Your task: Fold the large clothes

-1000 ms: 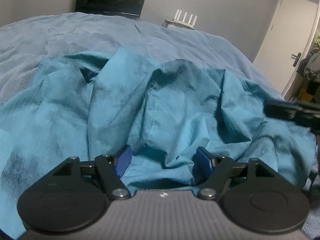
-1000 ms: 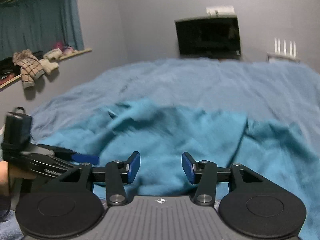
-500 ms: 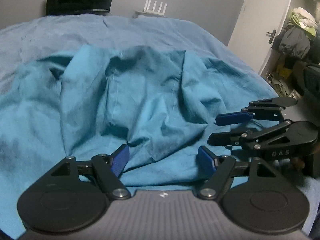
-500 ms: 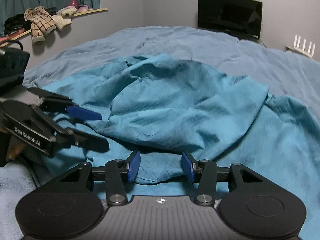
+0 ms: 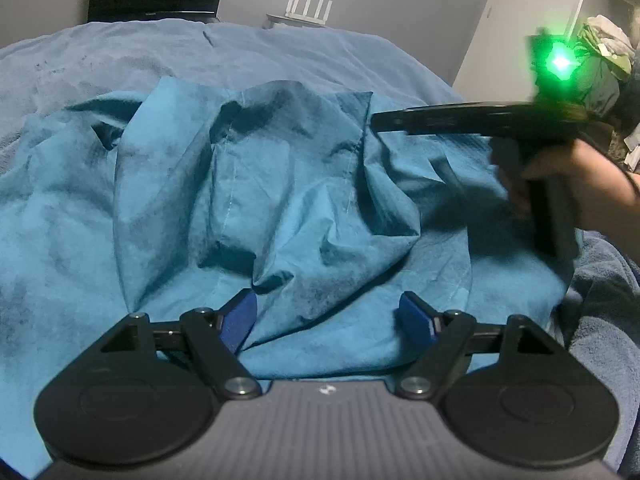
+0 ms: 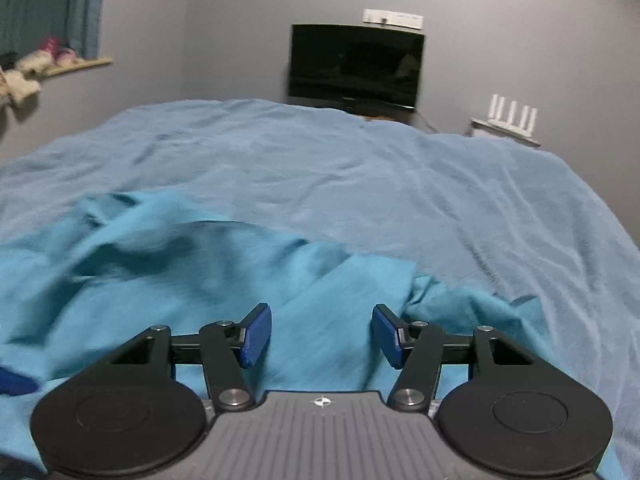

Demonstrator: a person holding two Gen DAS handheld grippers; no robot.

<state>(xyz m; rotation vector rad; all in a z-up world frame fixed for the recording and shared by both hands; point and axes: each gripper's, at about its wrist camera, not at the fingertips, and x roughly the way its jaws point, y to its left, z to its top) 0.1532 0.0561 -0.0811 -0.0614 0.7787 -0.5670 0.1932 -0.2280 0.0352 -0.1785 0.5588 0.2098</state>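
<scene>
A crumpled teal garment point(image 5: 280, 200) lies heaped on the bed's blue-grey cover point(image 5: 280, 56). My left gripper point(image 5: 328, 316) hovers low over the garment's near edge. Its jaws are opening, with a loose fold lying between the blue pads point(image 5: 240, 316) and nothing pressed. A hand point(image 5: 592, 176) holds my right gripper point(image 5: 380, 120) side-on above the garment's right part, with a green light glowing on its body. In the right wrist view the right gripper point(image 6: 320, 334) is over the teal garment point(image 6: 200, 280). Its jaws are also opening and grip nothing.
The bed cover point(image 6: 400, 184) stretches far beyond the garment. A dark TV point(image 6: 356, 66) and a white router point(image 6: 508, 120) stand past the bed's far end. A white door point(image 5: 532, 20) and piled clothes point(image 5: 604, 60) are at the right.
The right gripper rose from beside the left one and swung over the garment's right part, its view now blurred. Both pairs of jaws stand wider. The left gripper barely shifted.
</scene>
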